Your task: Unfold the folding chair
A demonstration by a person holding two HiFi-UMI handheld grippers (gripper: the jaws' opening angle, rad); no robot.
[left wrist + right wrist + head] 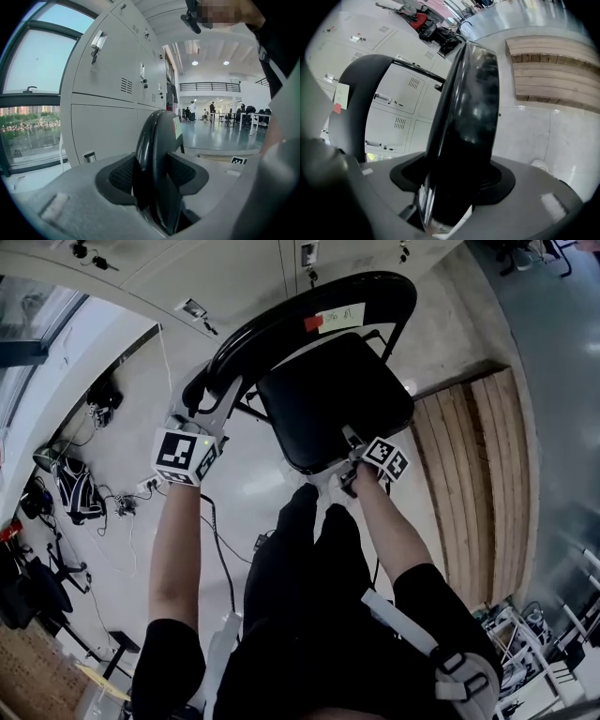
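While the left claw (152,173) pinches the backrest (272,322) and the right claw (454,183) pinches the seat (333,399), the unfolding looks midway, needing the seat pushed down flat.

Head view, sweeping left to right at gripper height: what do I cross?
A black bag on the floor → left gripper → right gripper → wooden platform. The folding chair overlaps both grippers, so it is left out of the order.
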